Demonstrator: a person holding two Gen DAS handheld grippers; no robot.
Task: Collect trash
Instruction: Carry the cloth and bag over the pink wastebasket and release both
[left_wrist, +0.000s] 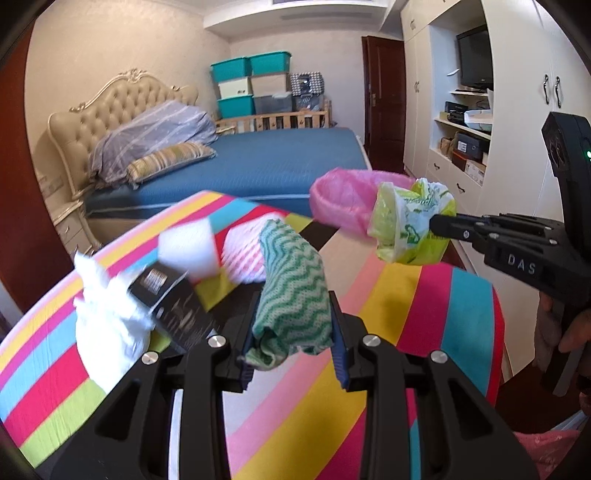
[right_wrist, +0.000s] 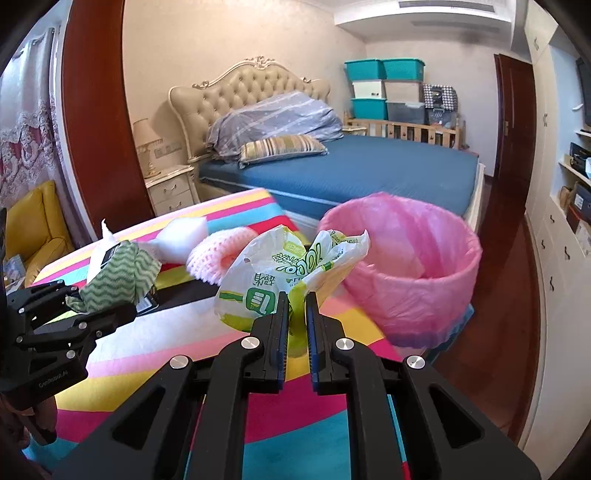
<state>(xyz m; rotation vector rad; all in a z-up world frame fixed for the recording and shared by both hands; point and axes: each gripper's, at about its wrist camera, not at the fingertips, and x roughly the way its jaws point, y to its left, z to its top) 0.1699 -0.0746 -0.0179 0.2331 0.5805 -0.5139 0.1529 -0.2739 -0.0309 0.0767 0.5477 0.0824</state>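
My left gripper is shut on a green wavy-patterned cloth, held above the striped table; it also shows in the right wrist view. My right gripper is shut on a crumpled green-and-white plastic wrapper, held in the air just left of the pink-lined bin. In the left wrist view the wrapper hangs in front of the bin. On the table lie a white crumpled tissue, a black packet, a white foam block and a pink foam net.
The table has a bright striped cloth. A blue bed stands behind it, with a nightstand and a yellow chair at the left. White cupboards line the right wall.
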